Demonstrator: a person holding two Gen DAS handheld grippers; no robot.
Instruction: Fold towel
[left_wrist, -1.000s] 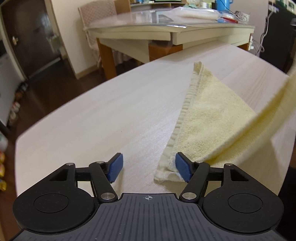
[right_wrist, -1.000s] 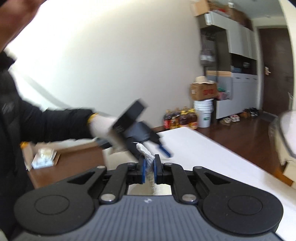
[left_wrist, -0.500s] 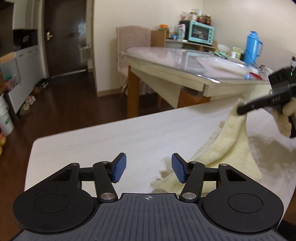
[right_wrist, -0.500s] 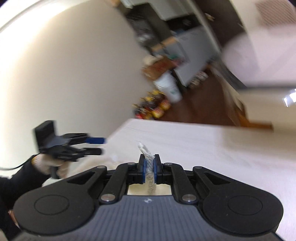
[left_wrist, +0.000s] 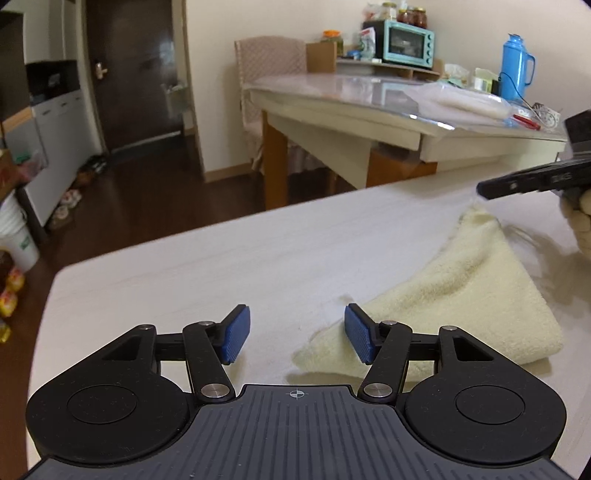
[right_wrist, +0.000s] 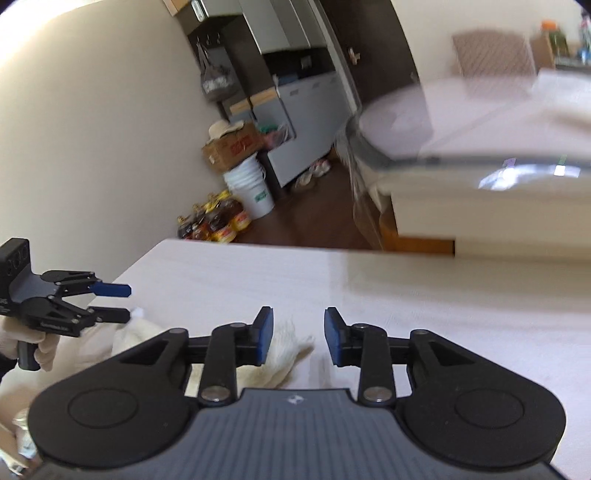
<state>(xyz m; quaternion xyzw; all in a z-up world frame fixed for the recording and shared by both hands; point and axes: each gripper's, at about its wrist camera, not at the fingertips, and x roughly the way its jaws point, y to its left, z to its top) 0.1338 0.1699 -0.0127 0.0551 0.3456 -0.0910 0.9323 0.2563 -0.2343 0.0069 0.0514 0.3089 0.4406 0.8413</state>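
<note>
On the counter, the yellow towel lies at two o'clock of the opening, empty left tongs; the right tongs are opening, its corner loose between them.

Pale wood-grain bench; behind it a glass-topped cream dining table with a blue thermos jug, plus a teal toaster oven on a shelf and a beige fabric chair. Dark wooden door and grey cabinet left. By the wall: white plastic bucket, cardboard box on top, amber bottles on the dark floor.
</note>
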